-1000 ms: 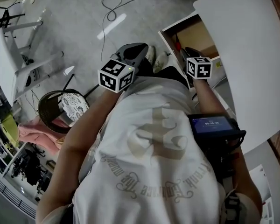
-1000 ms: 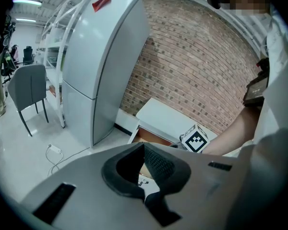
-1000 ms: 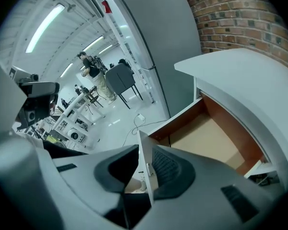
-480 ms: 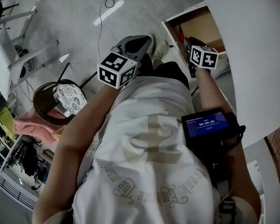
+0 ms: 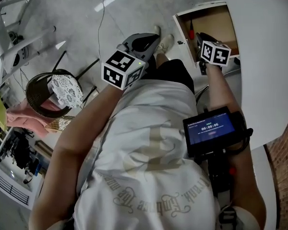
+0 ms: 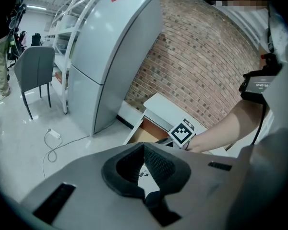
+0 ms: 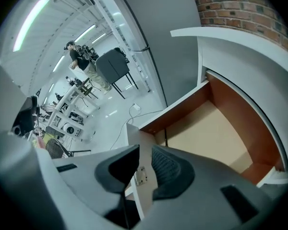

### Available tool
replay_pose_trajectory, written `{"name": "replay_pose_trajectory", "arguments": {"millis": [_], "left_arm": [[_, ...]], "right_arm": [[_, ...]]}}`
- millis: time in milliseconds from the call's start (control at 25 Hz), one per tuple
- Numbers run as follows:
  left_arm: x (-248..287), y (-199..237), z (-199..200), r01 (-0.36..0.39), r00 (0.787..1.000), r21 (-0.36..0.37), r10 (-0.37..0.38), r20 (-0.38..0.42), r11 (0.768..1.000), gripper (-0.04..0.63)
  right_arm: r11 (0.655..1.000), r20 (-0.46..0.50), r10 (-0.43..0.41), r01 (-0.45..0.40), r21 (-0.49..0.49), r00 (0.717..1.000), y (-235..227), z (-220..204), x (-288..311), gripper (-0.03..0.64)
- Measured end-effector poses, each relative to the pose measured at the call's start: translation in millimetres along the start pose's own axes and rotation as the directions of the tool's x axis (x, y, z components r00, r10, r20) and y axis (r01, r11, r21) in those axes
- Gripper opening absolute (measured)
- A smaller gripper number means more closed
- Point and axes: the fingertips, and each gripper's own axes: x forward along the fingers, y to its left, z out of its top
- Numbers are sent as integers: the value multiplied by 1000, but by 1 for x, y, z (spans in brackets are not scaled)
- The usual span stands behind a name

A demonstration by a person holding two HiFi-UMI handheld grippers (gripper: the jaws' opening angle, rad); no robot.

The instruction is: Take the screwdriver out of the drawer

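The wooden drawer (image 5: pixel 211 23) stands open under the white table at the top right of the head view. A red-handled screwdriver (image 5: pixel 191 30) lies along the drawer's left wall. My right gripper (image 5: pixel 200 37) is at the drawer's white front panel (image 7: pixel 137 152). In the right gripper view its jaws (image 7: pixel 143 166) are closed onto that panel, with a small metal plate between them. My left gripper (image 5: pixel 143 41) hangs over the floor by the person's shoes, left of the drawer. In the left gripper view its tips (image 6: pixel 144 147) meet and hold nothing.
The white round tabletop (image 5: pixel 264 56) overhangs the drawer on the right. A brick wall (image 6: pixel 206 56) and a grey cabinet (image 6: pixel 105 56) stand behind it. A wicker stool (image 5: pixel 43 97) sits at the left, and a cable (image 5: pixel 102 18) lies on the floor.
The head view has shifted, so drawer and right gripper sit higher and further right in the picture. The right gripper stays at the drawer front. The left gripper stays over the shoes.
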Motion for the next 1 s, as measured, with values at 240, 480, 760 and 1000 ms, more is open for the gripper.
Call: {"name": "replay_pose_trajectory", "arguments": {"millis": [240,480,760,1000], "left_arm": [[0,33,-13,-5,1000,-16,5,-5,1000,21],[5,44,-29,-10,1000,-45,10,3,999,21],[2,53,-46,-13,1000,-86,13,4,996,21],[12,65,-63,-29,1000,-133,30,5,991,21]], "right_arm": [[1000,-27,4,-4,-21,1000,11,3,35,92],[1000,-61,-6,4,-19,998,5,-7,60,100],[1000,-92,-11,9,-23,996,1,-6,81,100],[1000,-124,-6,2,-32,992,-6,-15,103,100]]}}
